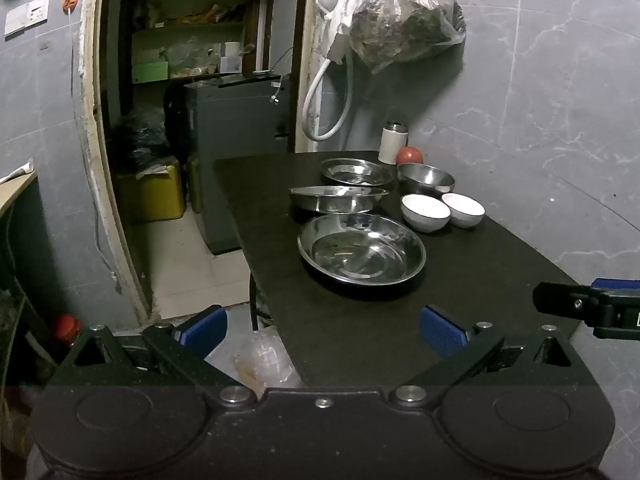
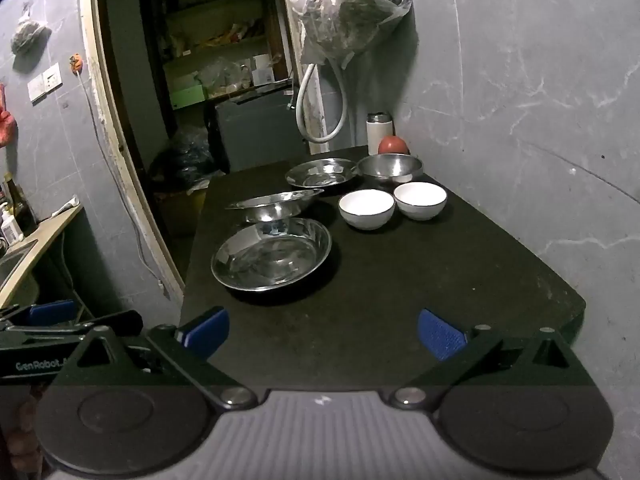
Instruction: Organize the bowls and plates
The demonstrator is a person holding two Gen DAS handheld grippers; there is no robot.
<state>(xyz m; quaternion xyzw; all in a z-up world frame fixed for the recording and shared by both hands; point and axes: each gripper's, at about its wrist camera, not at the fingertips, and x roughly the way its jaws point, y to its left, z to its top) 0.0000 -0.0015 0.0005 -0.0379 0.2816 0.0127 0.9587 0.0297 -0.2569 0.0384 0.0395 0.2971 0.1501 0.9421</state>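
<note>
Three steel plates (image 2: 272, 255), one steel bowl (image 2: 390, 168), two white bowls (image 2: 366, 208), one tomato (image 2: 393, 145), one flask (image 2: 379, 127).

The surface (image 1: 360, 332) is viewed lengthwise by both wrist cameras from its near end; the same dishes are shared, well ahead of each claw.

A dark tabletop (image 2: 400, 280) against a grey marbled wall carries three steel plates, nearest (image 2: 272, 254), middle (image 2: 276, 204) and farthest (image 2: 320, 172), a steel bowl (image 2: 390, 168), two white bowls side by side (image 2: 366, 208) (image 2: 420, 200), a white flask (image 2: 378, 128) and a red tomato (image 2: 393, 145)
</note>
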